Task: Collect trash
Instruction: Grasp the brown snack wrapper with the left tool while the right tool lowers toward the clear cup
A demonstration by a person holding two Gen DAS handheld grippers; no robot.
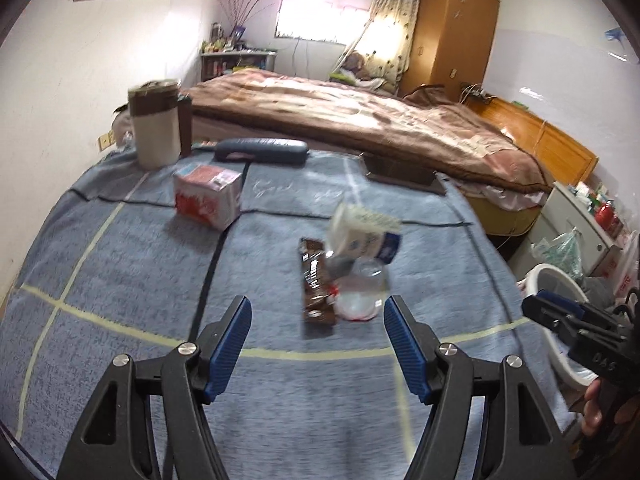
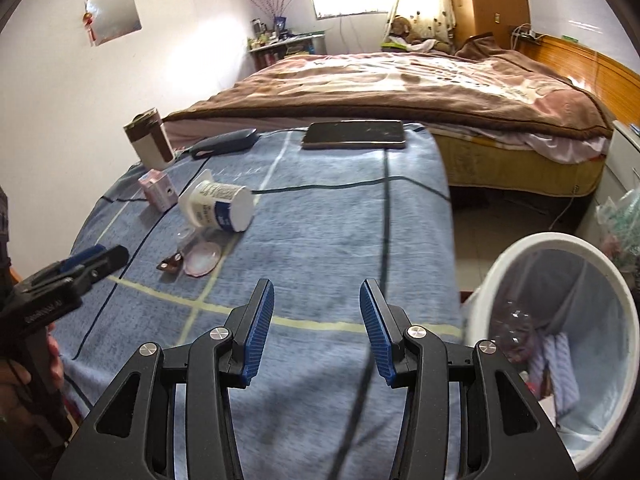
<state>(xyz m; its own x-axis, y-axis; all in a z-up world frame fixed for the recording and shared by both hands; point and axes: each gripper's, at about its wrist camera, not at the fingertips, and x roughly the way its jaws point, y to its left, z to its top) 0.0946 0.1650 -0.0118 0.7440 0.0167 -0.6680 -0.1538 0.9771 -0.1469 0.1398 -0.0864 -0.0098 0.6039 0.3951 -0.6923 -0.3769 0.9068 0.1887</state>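
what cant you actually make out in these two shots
- White cup print: motion-blurred in the left wrist view, too small in the right.
- Trash bin contents: right wrist view shows only clear plastic; the rim and picture edge cut off the rest.
- Brown wrapper label: blurred in left view, mostly hidden behind the clear lid in right.

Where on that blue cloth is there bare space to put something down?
The widest bare patch lies in front of the right gripper, between the phone at the far edge and the bin beside the table. It is crowded to its left: the tipped white cup, brown wrapper and pink carton cluster there.
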